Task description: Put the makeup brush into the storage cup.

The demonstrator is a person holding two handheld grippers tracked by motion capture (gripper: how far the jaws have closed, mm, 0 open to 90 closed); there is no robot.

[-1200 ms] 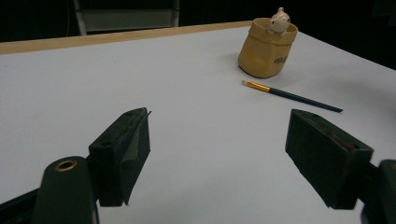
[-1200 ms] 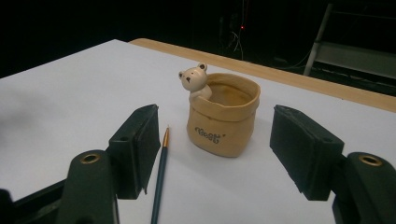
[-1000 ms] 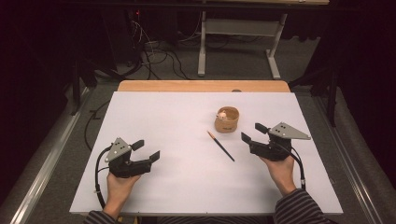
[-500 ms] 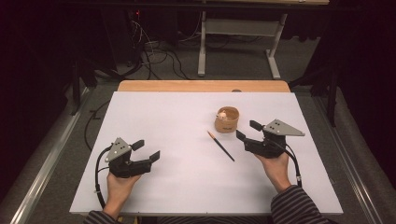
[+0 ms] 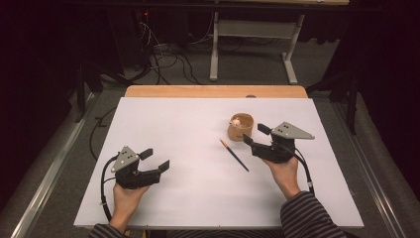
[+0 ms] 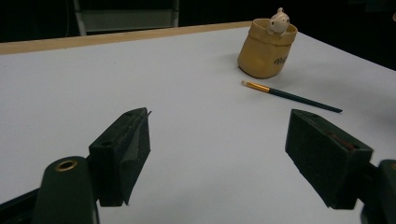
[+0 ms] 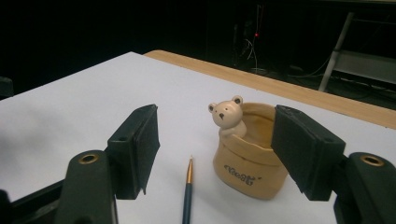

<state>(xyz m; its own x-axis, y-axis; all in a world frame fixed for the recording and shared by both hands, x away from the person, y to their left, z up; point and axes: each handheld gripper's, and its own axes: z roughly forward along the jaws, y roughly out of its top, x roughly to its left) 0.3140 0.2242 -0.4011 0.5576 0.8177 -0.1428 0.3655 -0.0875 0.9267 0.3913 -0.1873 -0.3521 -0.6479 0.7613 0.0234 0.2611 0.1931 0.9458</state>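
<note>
Jaws first, from my seat at the controls: on my right gripper (image 5: 253, 137) they stand wide apart with nothing between them, and the right gripper view frames a thin paintbrush (image 7: 187, 198) low in the gap, with a small tan pot (image 7: 248, 161) just behind it. My left gripper (image 5: 154, 160) rests low on the white table (image 5: 188, 129), its jaws equally wide and empty, well apart from both things.

Judging from the reach, the step in hand is picking up that brush. It lies flat on the table, so I would come down with the jaws straddling the handle crosswise, not along it, and tip the wrist until the fingertips nearly graze the surface before closing. A grip on the dark handle near its middle, clear of the gold ferrule and the pale tip, should keep it from swinging.

Farther on, the pot stands upright near the brush's tip end, a little bear figure (image 7: 228, 115) leaning over its rim. My far jaw looks close to its wall, so I would keep the approach on the near side to avoid nudging it.
</note>
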